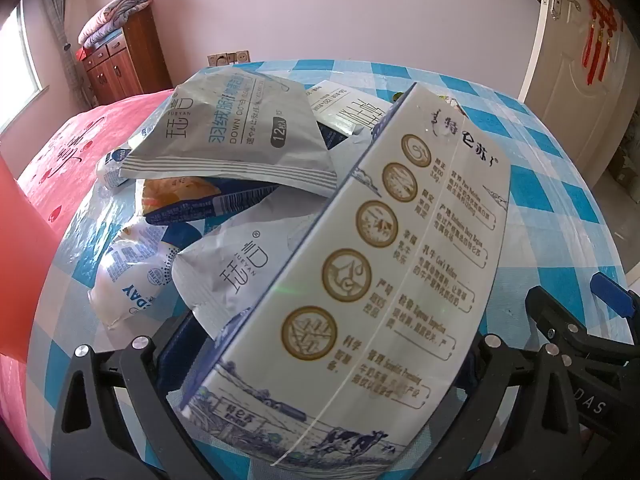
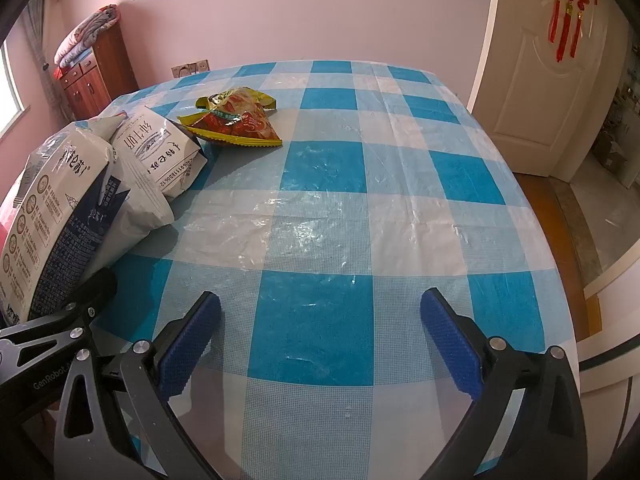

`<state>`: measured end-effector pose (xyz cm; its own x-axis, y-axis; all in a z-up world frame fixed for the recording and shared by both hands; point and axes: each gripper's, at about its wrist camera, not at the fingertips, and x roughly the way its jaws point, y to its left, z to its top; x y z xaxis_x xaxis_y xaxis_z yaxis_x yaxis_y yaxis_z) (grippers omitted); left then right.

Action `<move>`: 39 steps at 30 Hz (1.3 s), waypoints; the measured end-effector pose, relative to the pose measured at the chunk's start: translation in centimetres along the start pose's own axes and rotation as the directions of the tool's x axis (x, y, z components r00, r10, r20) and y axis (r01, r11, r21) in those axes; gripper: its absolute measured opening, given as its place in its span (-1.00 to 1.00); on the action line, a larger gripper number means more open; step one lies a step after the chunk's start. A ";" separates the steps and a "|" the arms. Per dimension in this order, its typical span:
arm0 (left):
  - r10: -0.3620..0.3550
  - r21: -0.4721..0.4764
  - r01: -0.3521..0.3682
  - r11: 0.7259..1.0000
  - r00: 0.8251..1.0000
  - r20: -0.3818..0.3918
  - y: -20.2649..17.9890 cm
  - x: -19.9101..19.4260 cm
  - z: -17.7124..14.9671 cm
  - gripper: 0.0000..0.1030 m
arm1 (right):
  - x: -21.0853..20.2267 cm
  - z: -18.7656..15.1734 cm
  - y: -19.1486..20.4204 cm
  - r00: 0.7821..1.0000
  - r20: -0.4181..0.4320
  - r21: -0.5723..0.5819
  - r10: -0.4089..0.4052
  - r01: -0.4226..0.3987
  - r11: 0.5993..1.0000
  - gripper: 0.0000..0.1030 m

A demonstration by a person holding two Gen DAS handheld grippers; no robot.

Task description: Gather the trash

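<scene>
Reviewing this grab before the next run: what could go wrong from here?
1. The left gripper holds the milk carton tilted against the wet-wipe packs; lifting may drag them across the table.
2. The grip sits at the carton's end, so it may pivot.
3. The open right gripper is far from the snack wrapper.

Your left gripper (image 1: 320, 376) clasps the milk carton (image 1: 360, 248) over the table (image 2: 360, 240), with wrappers (image 1: 232, 140) piled just left of it. Beyond the carton lies a snack bag (image 2: 234, 120); your right gripper (image 2: 320, 344) hovers to the carton's right, fingers apart.
</scene>
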<state>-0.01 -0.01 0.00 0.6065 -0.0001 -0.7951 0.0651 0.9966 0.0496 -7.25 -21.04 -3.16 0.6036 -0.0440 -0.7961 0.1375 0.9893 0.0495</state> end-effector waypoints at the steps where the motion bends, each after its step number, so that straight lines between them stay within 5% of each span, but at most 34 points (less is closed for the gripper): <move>1: -0.011 -0.009 0.011 1.000 1.000 -0.002 0.1 0.0 0.0 0.92 | 0.0 0.0 0.1 1.000 -0.003 -0.006 -0.008 0.008 1.000 0.92; 15: -0.018 0.038 0.018 0.999 1.000 -0.012 0.4 -2.3 -2.4 0.92 | -2.5 -3.0 0.1 1.000 0.005 -0.024 -0.022 0.022 0.999 0.92; 28: -0.043 0.016 0.041 0.999 0.992 0.116 2.7 -9.5 -3.7 0.92 | -11.6 -3.5 1.3 0.977 0.213 -0.083 -0.007 0.025 0.996 0.92; 39: 0.007 -0.030 0.000 1.000 0.973 0.230 5.8 -14.7 -4.3 0.92 | -17.4 -4.0 3.4 0.939 0.343 -0.126 0.042 0.001 0.992 0.92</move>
<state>-11.94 6.08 9.39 0.7727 -0.0118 -0.6347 0.0410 0.9987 0.0314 -20.44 -16.36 8.42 0.8414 -0.0472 -0.5383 0.0381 0.9989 -0.0280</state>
